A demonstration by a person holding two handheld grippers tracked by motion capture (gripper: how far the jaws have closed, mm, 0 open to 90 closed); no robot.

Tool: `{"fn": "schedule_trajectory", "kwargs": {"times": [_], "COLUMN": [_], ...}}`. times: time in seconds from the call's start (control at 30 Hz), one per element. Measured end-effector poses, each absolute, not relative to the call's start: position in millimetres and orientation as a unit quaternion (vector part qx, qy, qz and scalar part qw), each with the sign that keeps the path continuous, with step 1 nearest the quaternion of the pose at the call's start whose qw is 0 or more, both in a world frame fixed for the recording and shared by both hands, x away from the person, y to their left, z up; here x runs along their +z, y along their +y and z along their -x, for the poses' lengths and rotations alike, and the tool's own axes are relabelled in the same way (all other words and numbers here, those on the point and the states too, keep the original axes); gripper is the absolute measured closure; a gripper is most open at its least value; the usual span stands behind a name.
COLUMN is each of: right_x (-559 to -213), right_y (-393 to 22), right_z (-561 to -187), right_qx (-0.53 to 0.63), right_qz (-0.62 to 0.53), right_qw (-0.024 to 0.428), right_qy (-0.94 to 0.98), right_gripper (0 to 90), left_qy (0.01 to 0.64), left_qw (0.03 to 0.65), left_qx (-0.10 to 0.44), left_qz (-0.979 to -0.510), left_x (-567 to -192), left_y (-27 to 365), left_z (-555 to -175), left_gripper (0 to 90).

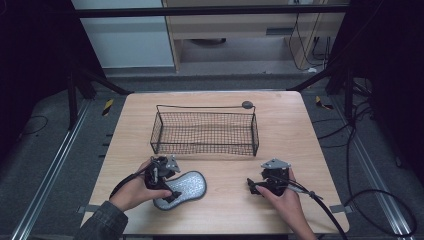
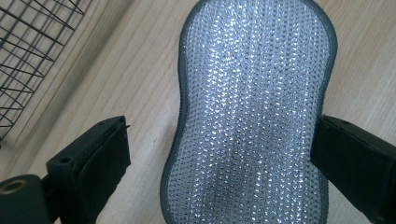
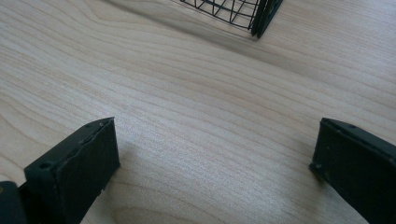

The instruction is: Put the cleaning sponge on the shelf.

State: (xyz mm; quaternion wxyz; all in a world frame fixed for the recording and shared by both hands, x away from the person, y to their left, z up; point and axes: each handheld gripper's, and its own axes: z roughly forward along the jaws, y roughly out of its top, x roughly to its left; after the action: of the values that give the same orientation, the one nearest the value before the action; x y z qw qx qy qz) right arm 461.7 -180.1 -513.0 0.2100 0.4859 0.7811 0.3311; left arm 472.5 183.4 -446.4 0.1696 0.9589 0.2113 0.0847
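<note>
Because the silvery scrubbing pad (image 2: pixel 252 112) lies flat on the bare wood near your edge of the table (image 1: pixel 300 130), just in front of the wire basket (image 1: pixel 205 132) and apart from it, you can come at it from above without anything in the way. Your left gripper (image 1: pixel 167 187) hangs over its near end with the jaws spread wide, one on each long side of the pad; in the left gripper view the right jaw sits at the pad's grey rim and the left one stands off it, so nothing is clamped. That straddle looks like the set-up for a pinch across the narrow waist, where the soft pad should fold least.

Your right gripper (image 1: pixel 257 187) rests low over empty wood, well to the side of the pad, jaws fully apart and holding nothing; it seems parked there to stay clear. The basket stands empty behind, its open top a likely destination.
</note>
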Motion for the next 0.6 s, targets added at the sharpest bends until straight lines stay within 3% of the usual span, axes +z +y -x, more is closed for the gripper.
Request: {"fn": "schedule_trajectory", "kwargs": {"times": [0.6], "right_x": [-512.9], "right_y": [-180.4], "right_z": [-461.3], "right_qx": [0.331], "right_qz": [-0.483], "right_qw": [0.208], "right_qy": [0.783], "right_gripper": [0.6], "left_qy": [0.184], "left_qw": [0.105], "left_qx": [0.054], "left_qz": [-0.976], "left_x": [-452.4], "left_y": [159.5], "left_z": [-479.7], "left_gripper": [4.3]}}
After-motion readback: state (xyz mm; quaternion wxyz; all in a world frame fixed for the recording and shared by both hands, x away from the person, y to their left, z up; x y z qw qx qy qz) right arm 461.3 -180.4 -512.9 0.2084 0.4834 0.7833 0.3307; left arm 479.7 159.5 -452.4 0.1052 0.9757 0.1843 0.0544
